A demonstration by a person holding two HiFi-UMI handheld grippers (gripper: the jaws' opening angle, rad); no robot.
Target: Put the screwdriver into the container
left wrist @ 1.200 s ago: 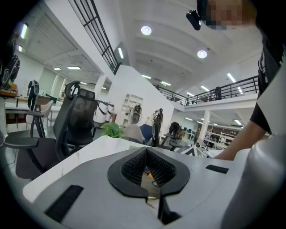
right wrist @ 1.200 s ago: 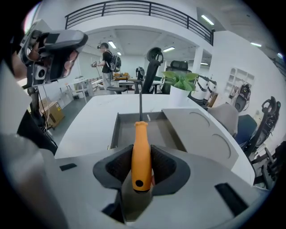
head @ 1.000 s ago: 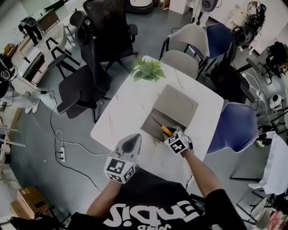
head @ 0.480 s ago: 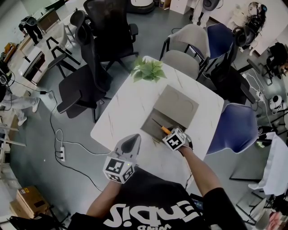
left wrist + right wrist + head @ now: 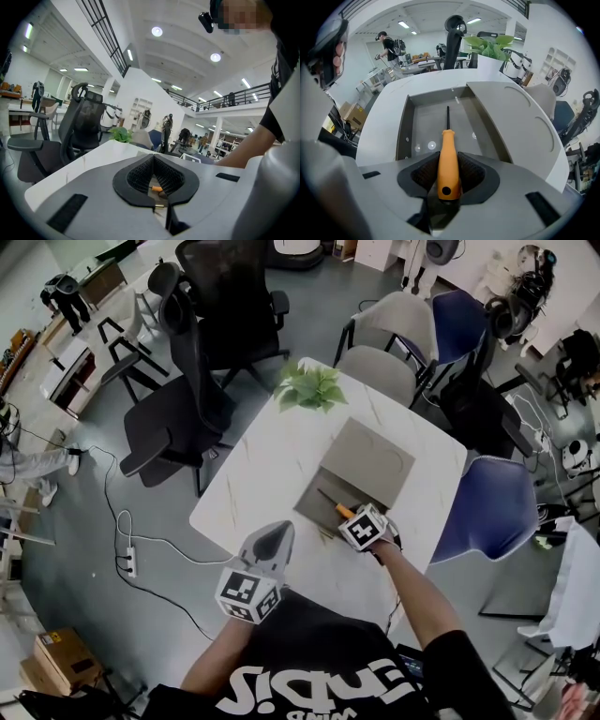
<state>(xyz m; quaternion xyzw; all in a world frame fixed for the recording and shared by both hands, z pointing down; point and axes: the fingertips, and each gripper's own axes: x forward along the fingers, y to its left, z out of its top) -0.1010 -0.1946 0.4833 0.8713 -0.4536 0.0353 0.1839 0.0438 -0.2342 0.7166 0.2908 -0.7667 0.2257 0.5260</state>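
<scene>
**A:** Where's the screwdriver (image 5: 448,150)?

**B:** It's at mid-frame on the white table (image 5: 382,119), over the open grey container (image 5: 426,119). Its thin shaft points along the container's floor.

**A:** How will it handle?

**B:** Light and stiff, I'd judge. The orange handle looks smooth, so grip there.

**A:** And the grippers?

**B:** The right gripper (image 5: 448,174) clamps that handle at lower centre. The left gripper (image 5: 153,180) has its pads together and holds nothing.

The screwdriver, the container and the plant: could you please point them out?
screwdriver (image 5: 448,161), right gripper view, orange handle.
container (image 5: 404,130), right gripper view, left wall.
plant (image 5: 309,386), head view, leaves.
</scene>
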